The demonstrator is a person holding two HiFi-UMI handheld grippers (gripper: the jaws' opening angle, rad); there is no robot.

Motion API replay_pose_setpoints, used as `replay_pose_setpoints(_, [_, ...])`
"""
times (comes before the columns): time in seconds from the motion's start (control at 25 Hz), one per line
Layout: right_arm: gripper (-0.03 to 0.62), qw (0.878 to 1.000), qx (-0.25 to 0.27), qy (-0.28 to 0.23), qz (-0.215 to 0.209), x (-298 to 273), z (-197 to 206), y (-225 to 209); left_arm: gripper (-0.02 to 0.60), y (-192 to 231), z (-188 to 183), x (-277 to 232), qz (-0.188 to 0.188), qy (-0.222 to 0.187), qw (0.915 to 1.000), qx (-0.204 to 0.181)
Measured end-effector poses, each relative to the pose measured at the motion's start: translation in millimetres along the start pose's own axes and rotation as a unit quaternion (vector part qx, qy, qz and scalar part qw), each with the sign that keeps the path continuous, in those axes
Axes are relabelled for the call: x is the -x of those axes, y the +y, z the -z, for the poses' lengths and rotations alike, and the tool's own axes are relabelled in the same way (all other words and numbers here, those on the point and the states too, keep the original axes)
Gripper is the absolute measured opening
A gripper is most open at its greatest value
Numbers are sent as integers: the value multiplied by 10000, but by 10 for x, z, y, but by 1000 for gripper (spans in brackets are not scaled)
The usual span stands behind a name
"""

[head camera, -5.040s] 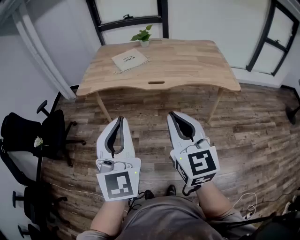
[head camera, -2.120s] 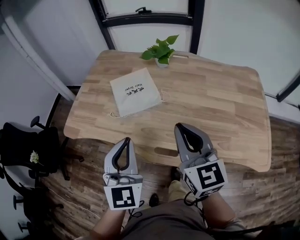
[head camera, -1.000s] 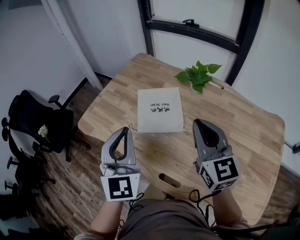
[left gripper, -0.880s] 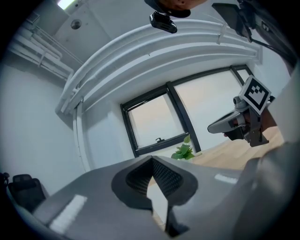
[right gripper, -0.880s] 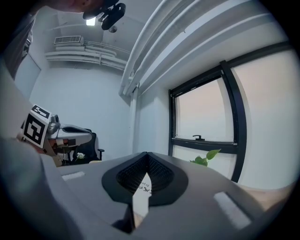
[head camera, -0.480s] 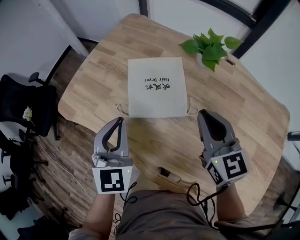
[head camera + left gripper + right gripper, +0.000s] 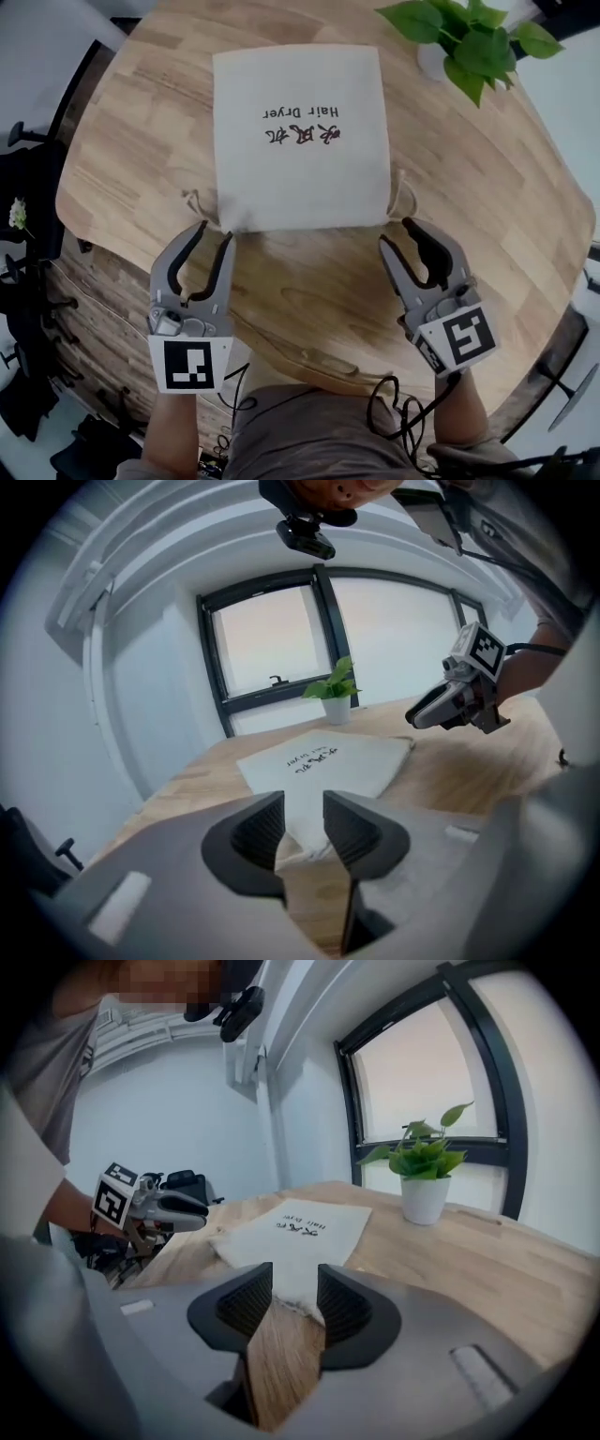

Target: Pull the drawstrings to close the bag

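The left gripper (image 7: 212, 236) and right gripper (image 7: 401, 236) are hanging spread, right jaws having just been opening on nothing, each apparently lining up on a drawstring (image 7: 195, 202) poking from the bag (image 7: 300, 141) just ahead.

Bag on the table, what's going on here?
A person holds both grippers at the near corners of the cloth bag, which lies flat on the wooden table. The left gripper is open. The right gripper has just been opening, with nothing between its jaws. Neither drawstring is gripped yet.
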State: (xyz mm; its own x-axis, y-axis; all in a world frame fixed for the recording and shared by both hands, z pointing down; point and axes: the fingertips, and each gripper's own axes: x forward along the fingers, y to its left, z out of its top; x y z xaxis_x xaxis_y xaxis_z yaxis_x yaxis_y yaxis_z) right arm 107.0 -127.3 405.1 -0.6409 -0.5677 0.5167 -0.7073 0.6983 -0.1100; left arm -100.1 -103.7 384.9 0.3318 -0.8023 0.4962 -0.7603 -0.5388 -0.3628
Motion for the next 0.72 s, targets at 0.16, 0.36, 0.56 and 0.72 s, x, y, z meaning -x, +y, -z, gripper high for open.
replay_pose_setpoints(0.16, [199, 9990, 259, 372, -43, -147, 166, -90, 169, 7, 254, -76, 208, 293, 9986, 377])
replay_pose_setpoints(0.36, [201, 9947, 850, 436, -375, -240, 205, -83, 199, -61, 369, -137, 664, 370, 9965, 337])
replay_pose_setpoints(0.56, [204, 9840, 1425, 907, -562, -300, 326, -131, 201, -74, 426, -192, 1038, 461, 9934, 183])
replay_pose_setpoints(0.72, [199, 9690, 1925, 1310, -820, -321, 411, -137, 199, -82, 481, -220, 1344, 549, 9894, 85])
